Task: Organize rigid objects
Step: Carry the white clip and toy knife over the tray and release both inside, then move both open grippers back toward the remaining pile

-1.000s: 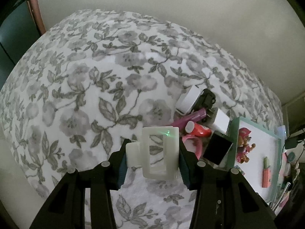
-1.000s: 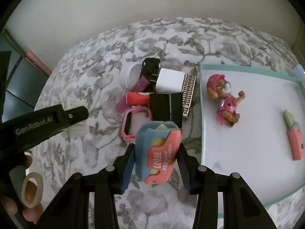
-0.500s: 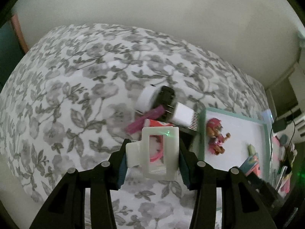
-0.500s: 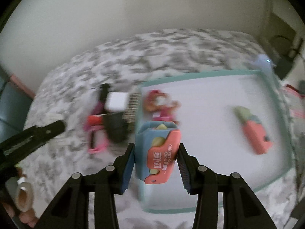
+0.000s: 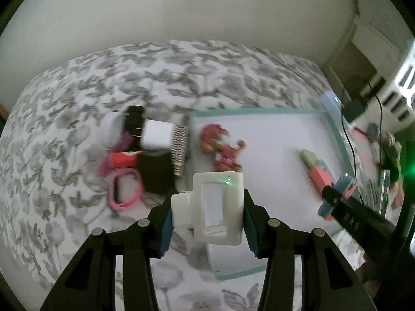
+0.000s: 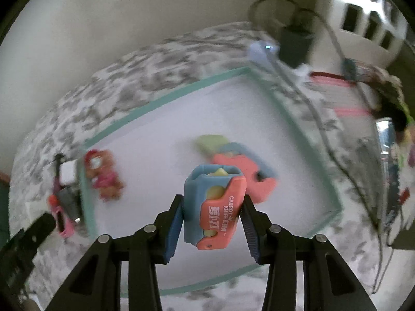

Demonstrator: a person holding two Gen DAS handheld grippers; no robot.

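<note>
Left gripper (image 5: 207, 216) clamped on glossy white rectangular hair claw clip (image 5: 216, 208), over teal-rimmed white tray (image 5: 262, 111) edge; right gripper (image 6: 211, 223) pinching blue-and-coral plastic carrot knife (image 6: 215, 211) above tray; pink dog figurine (image 6: 103, 175) and second carrot knife (image 6: 240, 167) lying inside.

The orange-and-blue toy knife (image 6: 215, 210) reads "CARROT KNIFE", with Chinese characters, probably "剪刀", beside it.

Motion blur is smearing the floral bedspread (image 6: 160, 59) and the clutter at the right edge (image 6: 389, 119) beyond telling; the pink toy figure (image 6: 103, 178) is losing its detail; the white clip (image 5: 218, 207) is hiding part of the tray's rim (image 5: 259, 111).
</note>
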